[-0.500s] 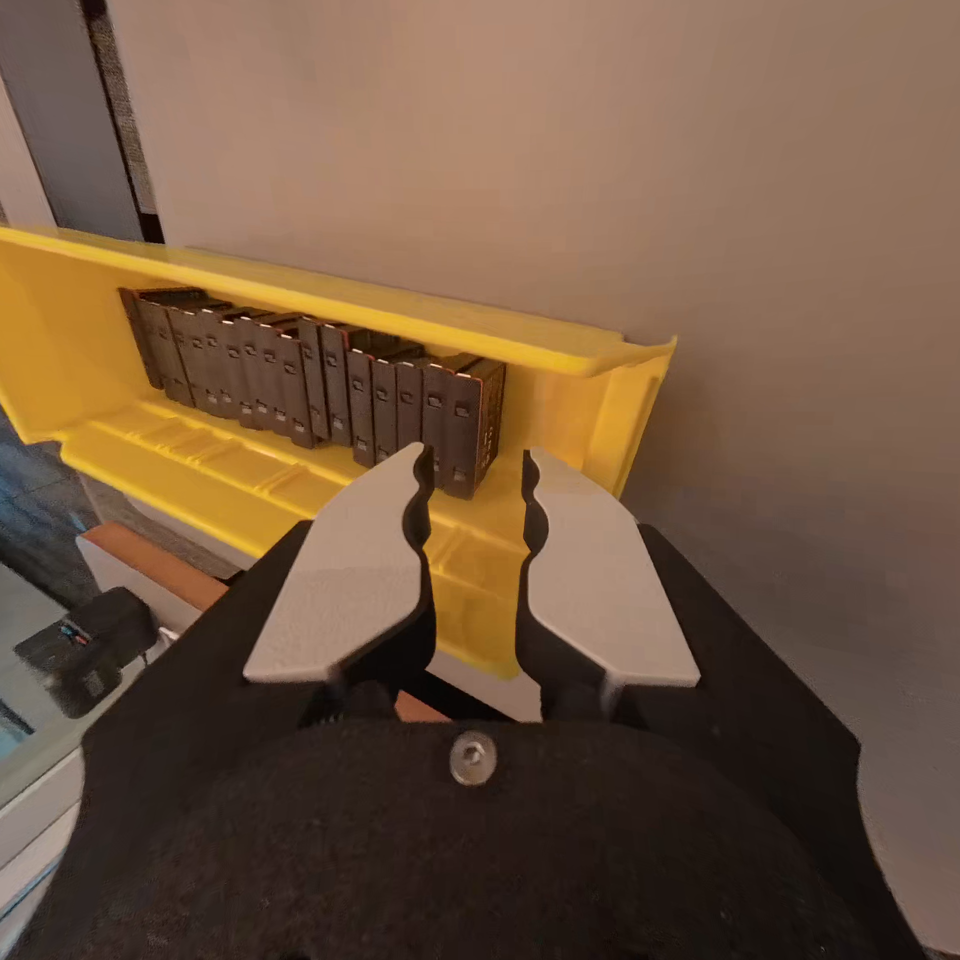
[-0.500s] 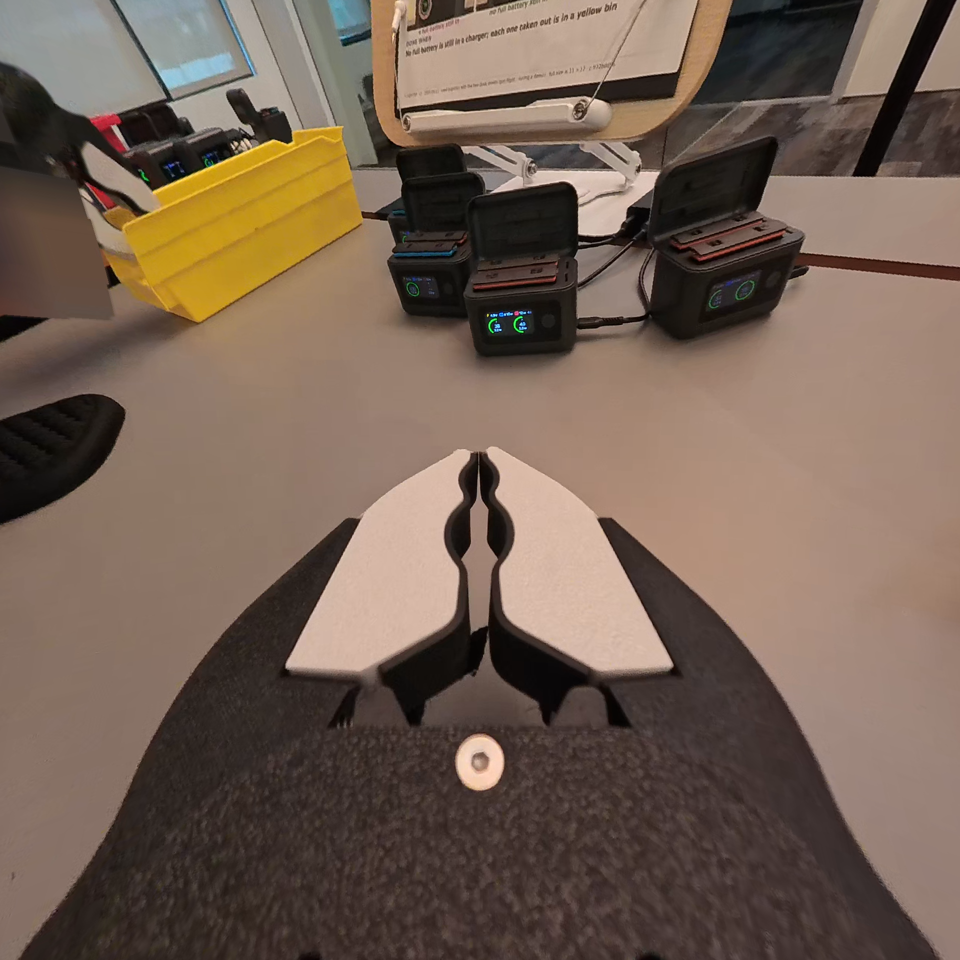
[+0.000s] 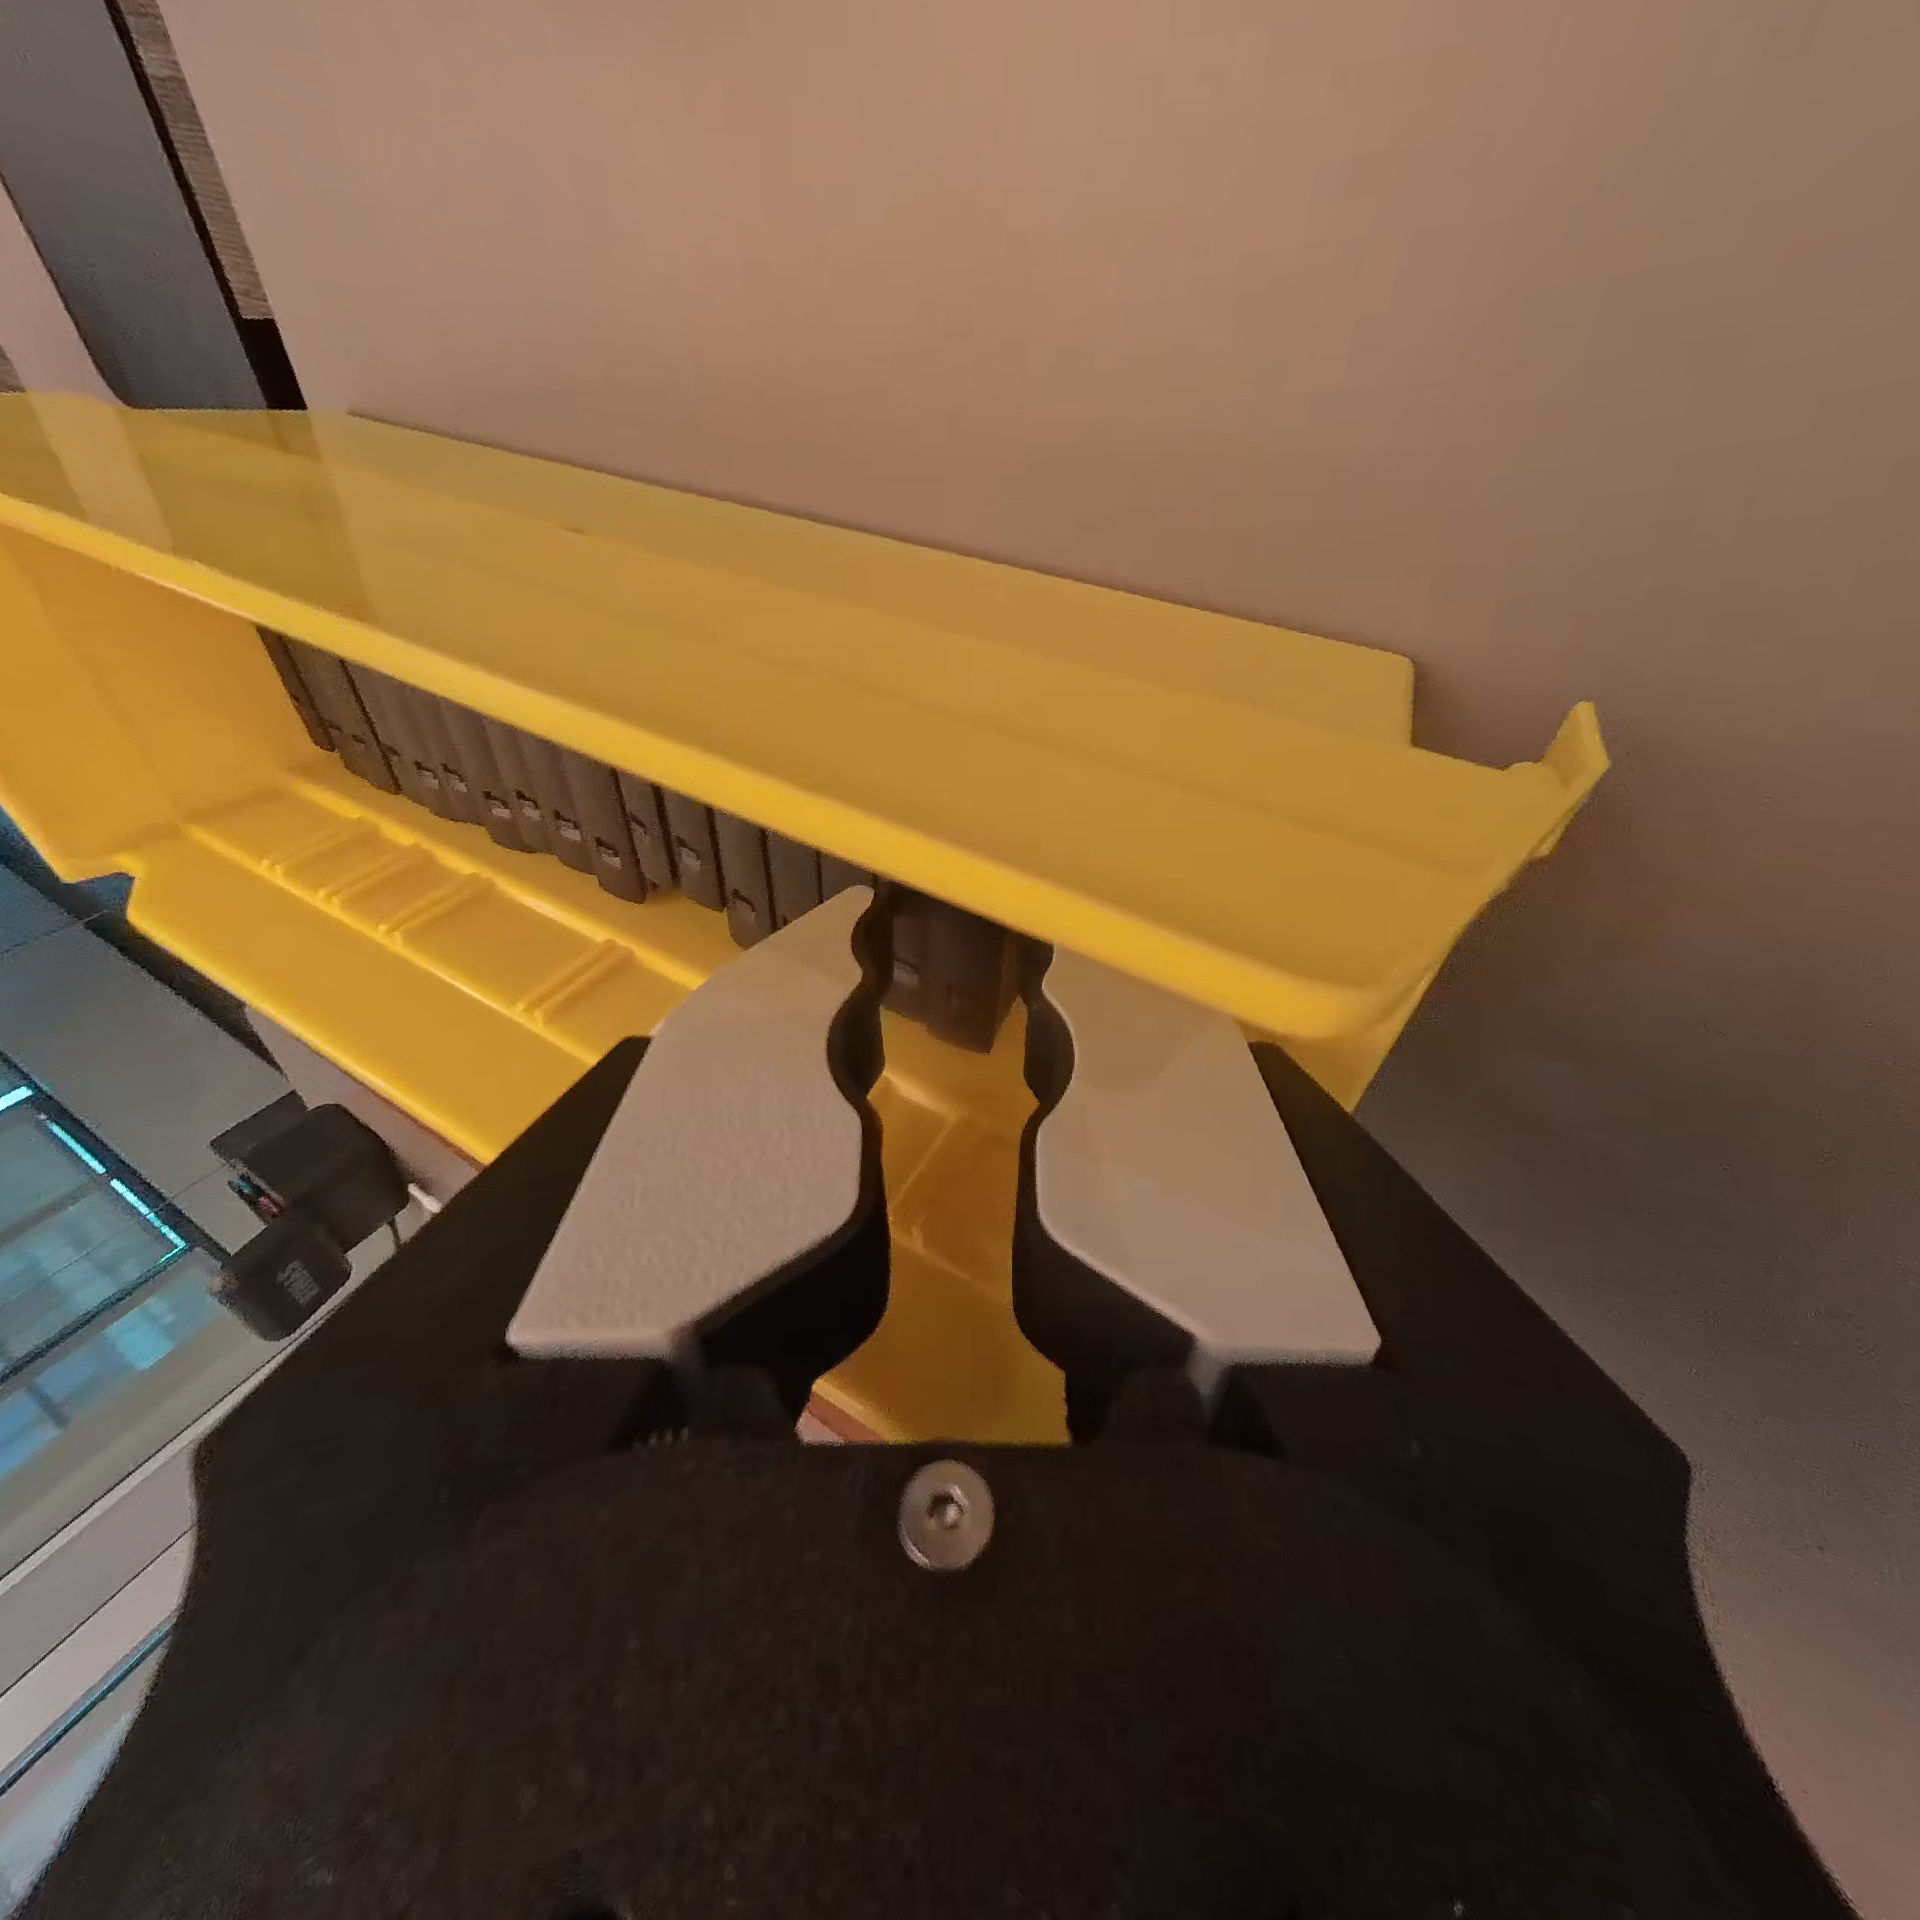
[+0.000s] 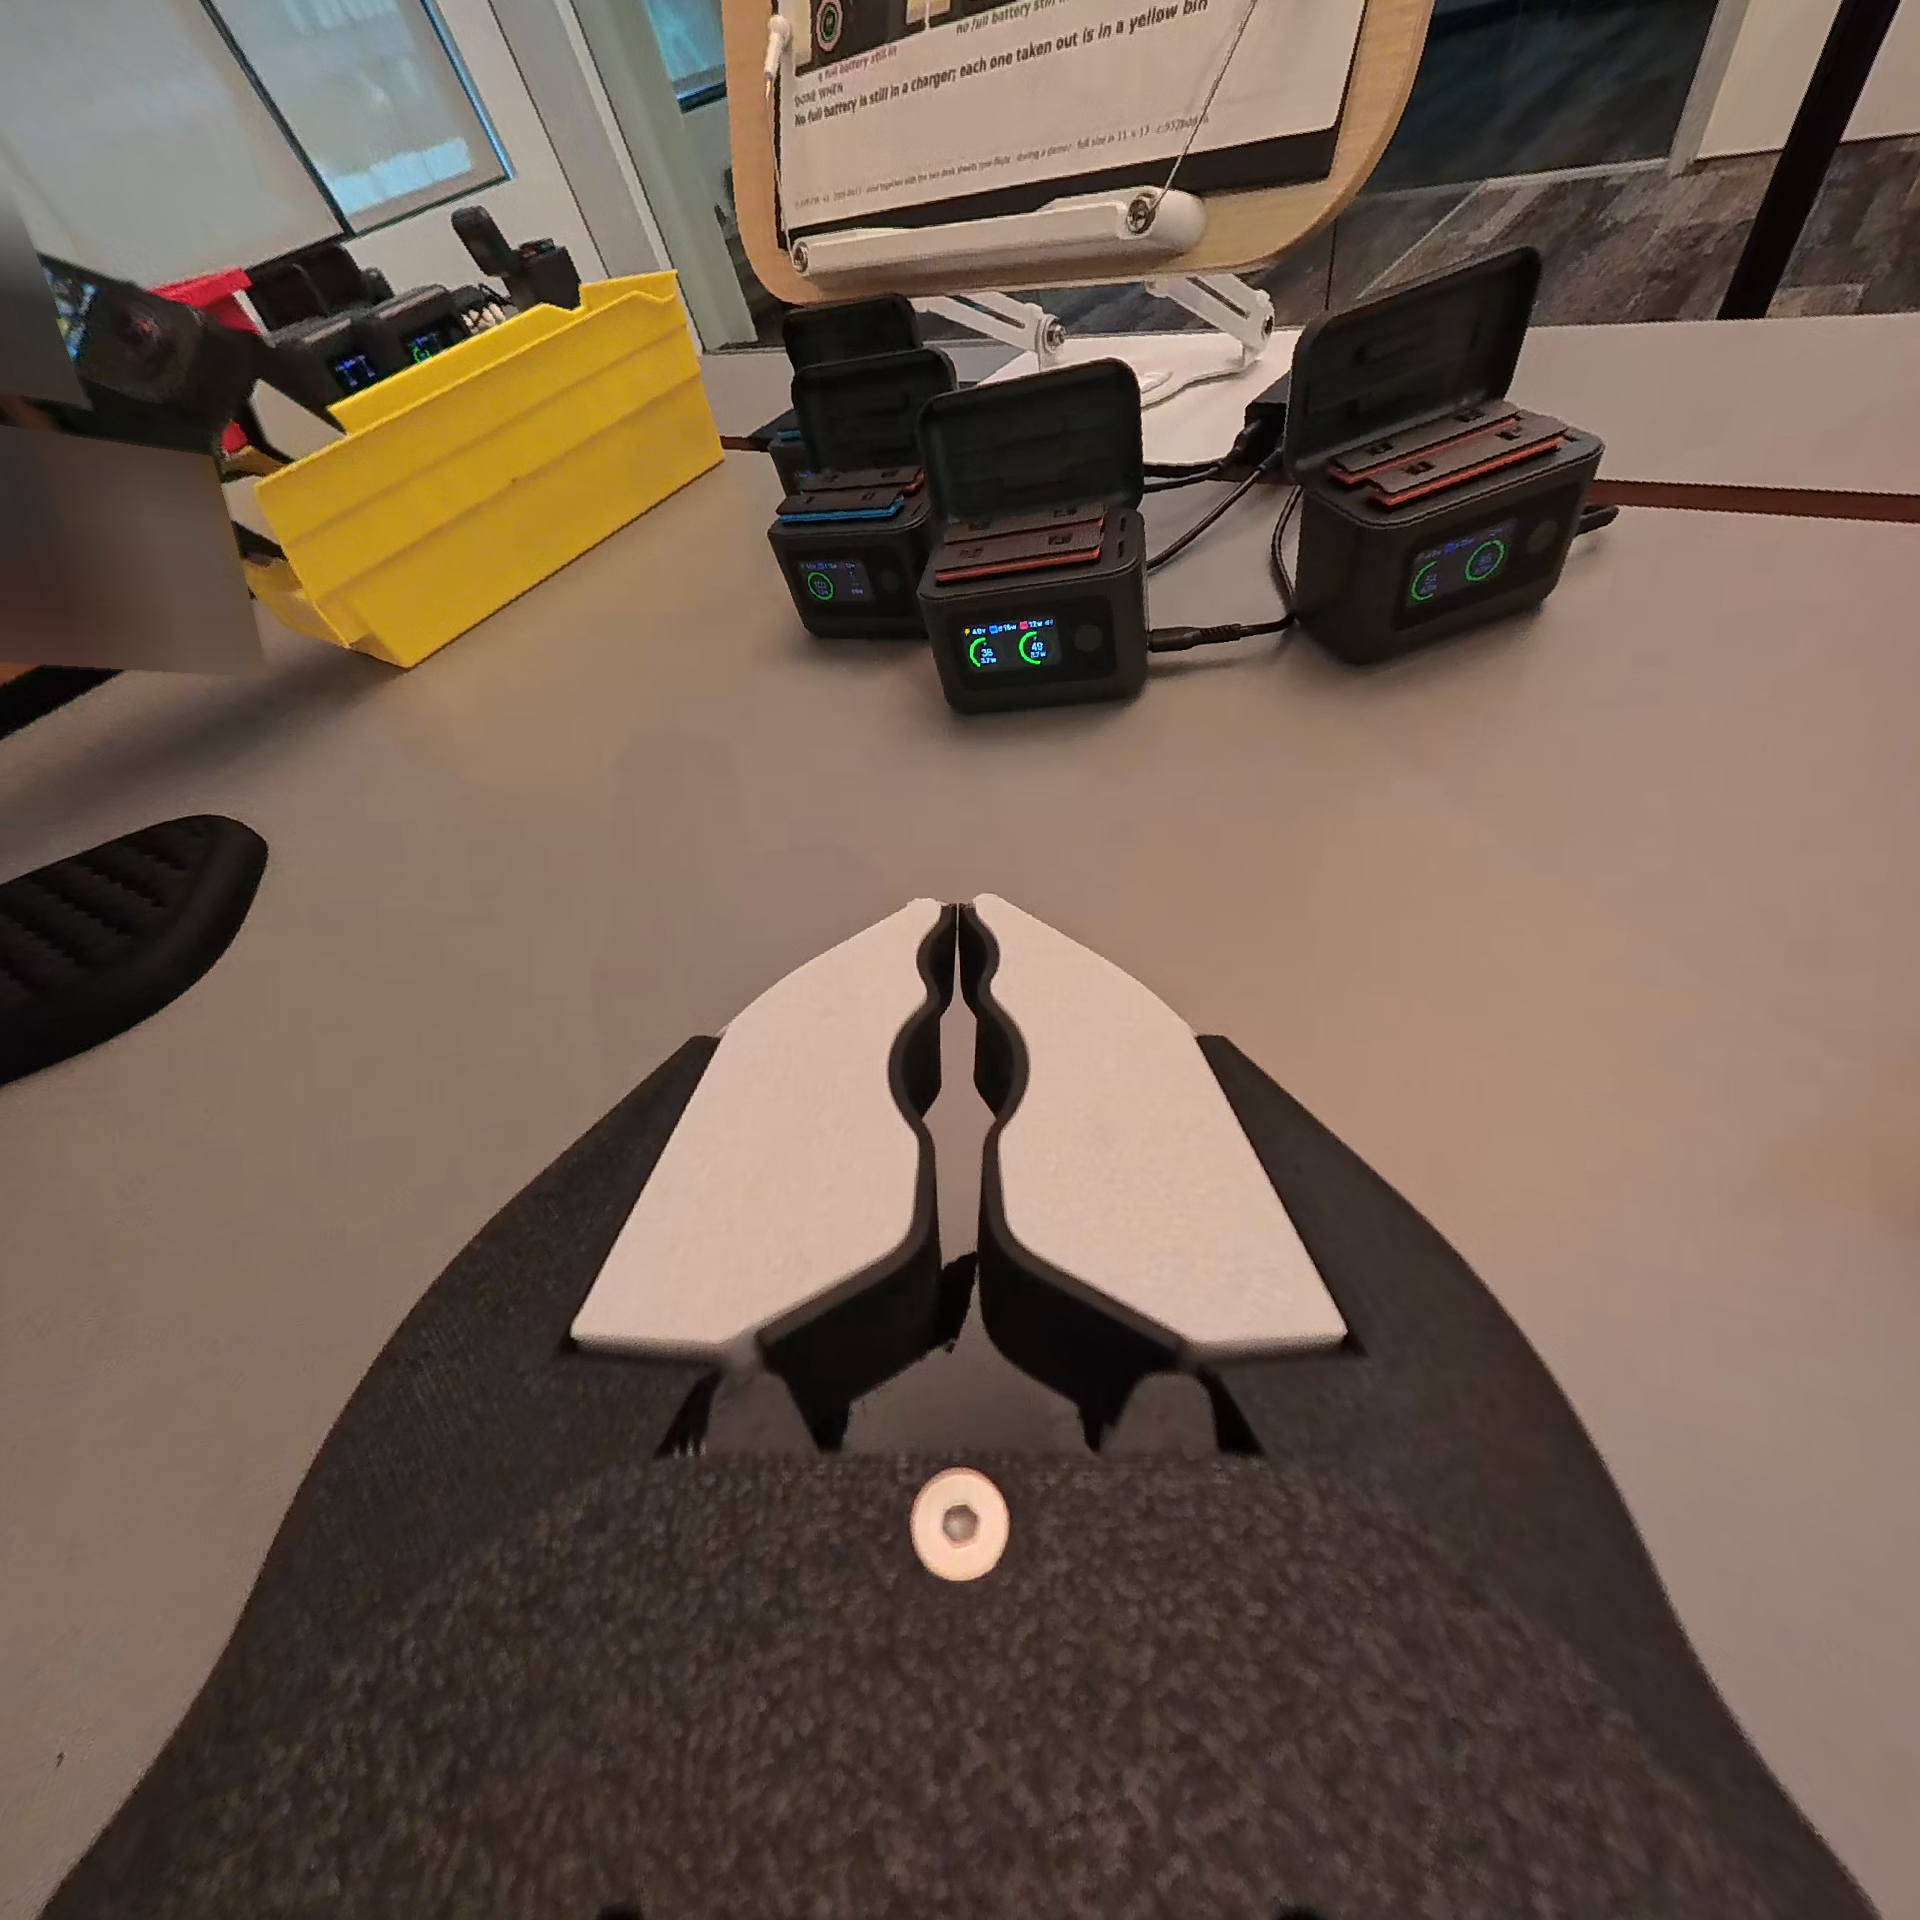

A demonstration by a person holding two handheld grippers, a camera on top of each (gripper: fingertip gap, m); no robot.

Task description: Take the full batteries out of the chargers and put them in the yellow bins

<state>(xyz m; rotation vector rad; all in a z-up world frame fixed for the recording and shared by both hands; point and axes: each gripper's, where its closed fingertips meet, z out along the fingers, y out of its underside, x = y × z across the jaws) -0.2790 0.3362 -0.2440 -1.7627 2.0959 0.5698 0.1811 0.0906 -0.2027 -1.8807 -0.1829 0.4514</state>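
My left gripper [image 3: 951, 935] is open and reaches into a yellow bin [image 3: 935, 831] lying against the grey table. A row of dark batteries [image 3: 582, 821] stands inside, half hidden under the near rim. The end battery [image 3: 951, 987] shows between my fingertips; I cannot tell whether they touch it. My right gripper [image 4: 958, 906] is shut and empty, low over the table. Ahead of it stand several open black chargers [image 4: 1039, 613] with lit screens and batteries in their slots. The yellow bin [image 4: 499, 488] is at the far left, with the left gripper [image 4: 260, 405] over it.
A black power adapter [image 3: 301, 1216] lies beyond the bin's lower edge. A paper sheet on a wooden board [image 4: 1039, 156] stands on a white stand behind the chargers. Cables [image 4: 1216, 623] run between chargers. A black mesh pad [image 4: 104, 935] sits at the left, with more chargers [image 4: 405, 343] behind the bin. About 55 cm separates my left fingertips from my right.
The left gripper has dropped lower and closer to the bin, so the rim now covers most of the batteries, and its jaws have narrowed a little. The right gripper has hardly moved.
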